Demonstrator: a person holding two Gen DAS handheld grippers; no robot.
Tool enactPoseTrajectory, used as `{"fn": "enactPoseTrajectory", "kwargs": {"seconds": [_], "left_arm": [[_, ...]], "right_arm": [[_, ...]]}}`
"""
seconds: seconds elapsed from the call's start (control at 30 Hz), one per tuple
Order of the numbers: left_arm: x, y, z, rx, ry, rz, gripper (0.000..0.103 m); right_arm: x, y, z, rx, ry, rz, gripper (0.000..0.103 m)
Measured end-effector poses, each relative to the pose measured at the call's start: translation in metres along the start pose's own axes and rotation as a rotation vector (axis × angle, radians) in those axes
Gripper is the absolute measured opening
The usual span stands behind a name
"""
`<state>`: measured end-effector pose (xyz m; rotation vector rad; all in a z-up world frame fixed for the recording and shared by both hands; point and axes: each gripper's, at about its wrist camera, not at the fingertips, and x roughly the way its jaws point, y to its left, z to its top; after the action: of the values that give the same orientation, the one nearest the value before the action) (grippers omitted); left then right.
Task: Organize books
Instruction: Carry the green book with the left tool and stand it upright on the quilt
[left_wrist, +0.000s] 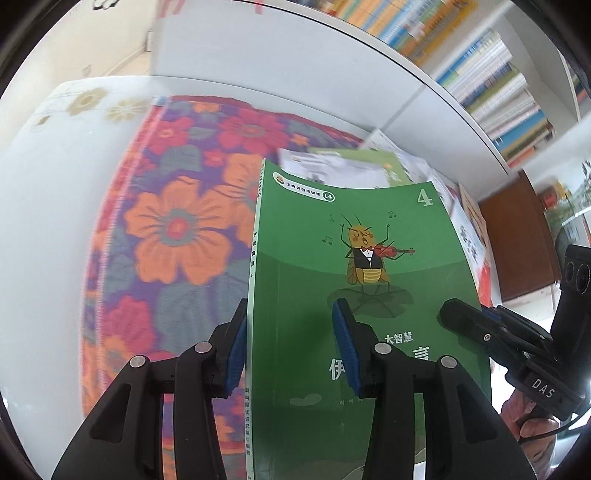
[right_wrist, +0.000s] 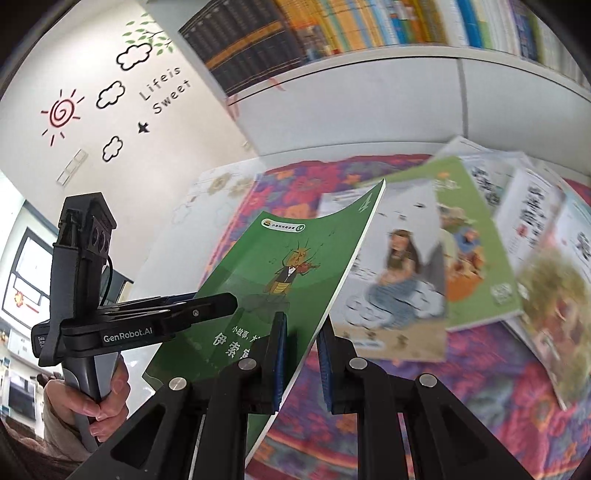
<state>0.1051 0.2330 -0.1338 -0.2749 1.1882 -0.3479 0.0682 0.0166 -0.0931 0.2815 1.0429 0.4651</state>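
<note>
Green paperback (left_wrist: 362, 258), lifted clear of floral cloth (left_wrist: 177, 221): left gripper (left_wrist: 291, 347) clamps spine edge, right gripper (right_wrist: 301, 363) clamps fore-edge. Loose books (right_wrist: 480, 236) at two o'clock.

Both my feeds are bright with even, soft daylight; I can't place its source. The green book (left_wrist: 354, 280) stays sharp in both views, with a faint shadow under the left gripper (left_wrist: 291, 343) pad. Behind it, motion blur smears the loose books (right_wrist: 480, 251) and the shelf spines (right_wrist: 369, 26). The floral cloth (left_wrist: 177, 229) goes soft toward the rim. Fisheye curvature bows the white shelf edge (left_wrist: 424, 77), and black vignette fills every corner.
</note>
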Motion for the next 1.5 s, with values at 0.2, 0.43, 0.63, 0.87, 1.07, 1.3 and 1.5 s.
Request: {"fn": "enactPoseTrajectory", "kwargs": {"seconds": [0.2, 0.43, 0.63, 0.87, 1.07, 1.3, 1.5], "left_arm": [[-0.007, 0.045, 0.003, -0.055, -0.017, 0.037, 0.04], [-0.004, 0.086, 0.006, -0.114, -0.019, 0.049, 0.042], [0.005, 0.116, 0.007, -0.157, -0.01, 0.066, 0.042], [0.017, 0.142, 0.004, -0.202, 0.029, 0.089, 0.042], [0.018, 0.15, 0.003, -0.199, 0.03, 0.133, 0.042], [0.026, 0.149, 0.004, -0.181, 0.041, 0.197, 0.042], [0.031, 0.14, 0.006, -0.135, 0.052, 0.287, 0.043]], "right_arm": [[0.036, 0.031, 0.015, -0.042, 0.021, 0.037, 0.016], [0.078, 0.057, 0.022, -0.047, 0.042, 0.059, 0.016], [0.112, 0.066, 0.02, -0.055, 0.081, 0.068, 0.016], [0.151, 0.072, 0.017, -0.031, 0.125, 0.06, 0.016], [0.174, 0.062, 0.006, 0.01, 0.185, 0.056, 0.017], [0.177, 0.061, 0.004, 0.019, 0.206, 0.051, 0.018], [0.183, 0.055, 0.003, 0.052, 0.227, 0.078, 0.019]]}}
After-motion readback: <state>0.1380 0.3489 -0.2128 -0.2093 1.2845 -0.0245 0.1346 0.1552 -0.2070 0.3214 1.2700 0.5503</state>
